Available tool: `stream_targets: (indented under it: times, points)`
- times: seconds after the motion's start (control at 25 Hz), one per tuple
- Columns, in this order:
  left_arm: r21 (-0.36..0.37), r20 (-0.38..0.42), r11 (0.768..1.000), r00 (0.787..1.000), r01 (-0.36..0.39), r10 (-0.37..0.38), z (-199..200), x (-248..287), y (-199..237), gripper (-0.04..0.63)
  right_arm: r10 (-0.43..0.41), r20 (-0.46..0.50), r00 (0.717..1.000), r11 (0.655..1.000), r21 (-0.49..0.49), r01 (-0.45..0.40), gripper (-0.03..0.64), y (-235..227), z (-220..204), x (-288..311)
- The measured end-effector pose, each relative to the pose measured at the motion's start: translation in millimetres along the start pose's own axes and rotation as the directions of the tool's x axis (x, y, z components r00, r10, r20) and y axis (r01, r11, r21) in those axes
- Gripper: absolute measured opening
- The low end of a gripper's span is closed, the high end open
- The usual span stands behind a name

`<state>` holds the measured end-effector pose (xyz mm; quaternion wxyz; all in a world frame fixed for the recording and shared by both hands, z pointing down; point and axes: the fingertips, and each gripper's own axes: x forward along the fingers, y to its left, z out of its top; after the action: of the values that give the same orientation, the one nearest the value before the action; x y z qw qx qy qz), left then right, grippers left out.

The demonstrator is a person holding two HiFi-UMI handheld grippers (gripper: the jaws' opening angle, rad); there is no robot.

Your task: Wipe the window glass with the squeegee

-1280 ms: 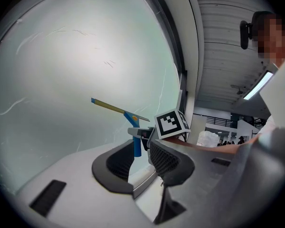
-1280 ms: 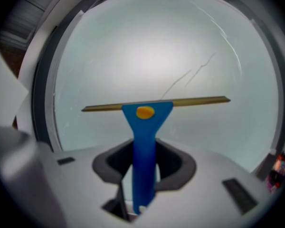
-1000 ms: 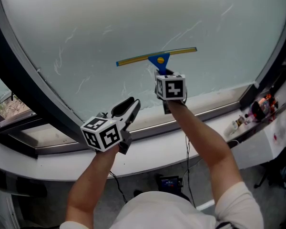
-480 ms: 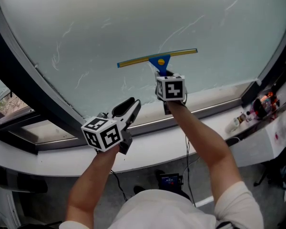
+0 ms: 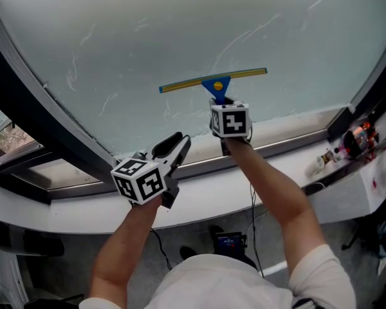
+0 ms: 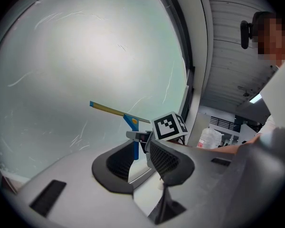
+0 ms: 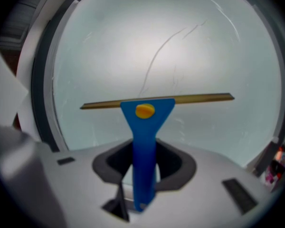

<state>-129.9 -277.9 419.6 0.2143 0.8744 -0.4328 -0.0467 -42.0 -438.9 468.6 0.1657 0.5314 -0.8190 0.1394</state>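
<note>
Squeegee (image 5: 215, 85) lower on streaky glass (image 5: 148, 31)

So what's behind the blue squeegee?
The window glass, pale and streaky, is behind the squeegee. The strip right behind its blade is covered, and the glass is too cloudy to show anything outside.

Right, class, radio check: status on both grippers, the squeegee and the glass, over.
Left gripper open, empty. Right gripper shut on squeegee, which is set level against window glass. Nothing seen in the way down to the sill.
</note>
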Motion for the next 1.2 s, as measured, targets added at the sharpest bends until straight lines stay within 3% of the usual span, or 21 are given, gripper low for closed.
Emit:
stream_targets:
  times: [1.2]
  points:
    - [-0.079, -0.074, 0.996, 0.997, -0.043, 0.037, -53.6, 9.1, 25.5, 0.127, 0.017, -0.137, 0.990, 1.000, 0.018, -0.014, 0.146, -2.3, -85.2, 35.8]
